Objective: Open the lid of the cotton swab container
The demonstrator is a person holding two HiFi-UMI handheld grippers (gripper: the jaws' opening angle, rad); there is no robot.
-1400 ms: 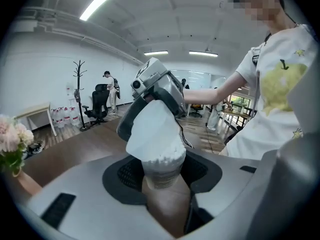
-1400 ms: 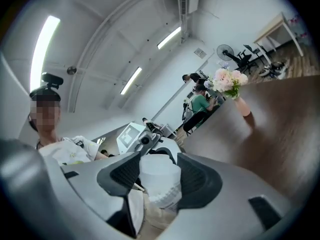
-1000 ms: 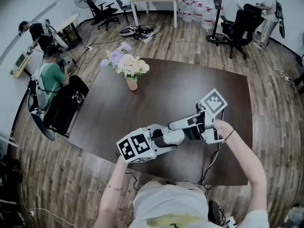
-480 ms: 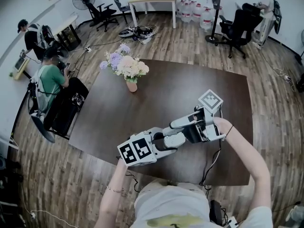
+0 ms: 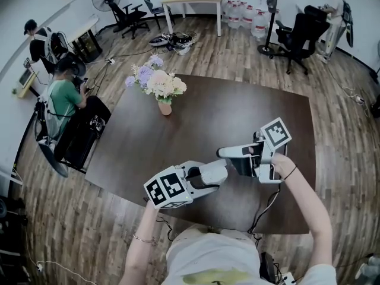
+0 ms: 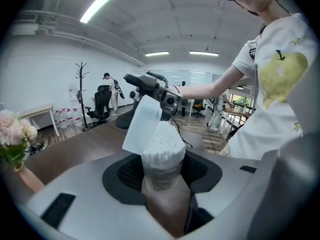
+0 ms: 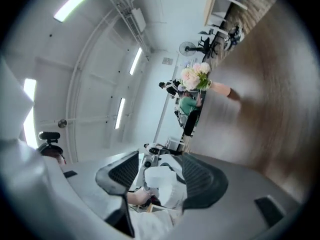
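Left gripper (image 5: 221, 172) is gripping the cotton swab container (image 6: 161, 159) down near its base, fingers (image 6: 125, 176) clamped on either side, and it's holding it up over the near part of the desk (image 5: 196, 114). The lid (image 6: 142, 124) is already flipped up and leaning off to one side, so the swabs (image 6: 162, 136) are poking out the top. Right gripper (image 5: 225, 158) is hovering level right at the lid. Its fingers (image 7: 200, 176) have just been opening and are standing wide apart, with the lid between them but not getting squeezed as far as I can see. A vase of flowers (image 5: 161, 88) is sitting at the desk's far corner.
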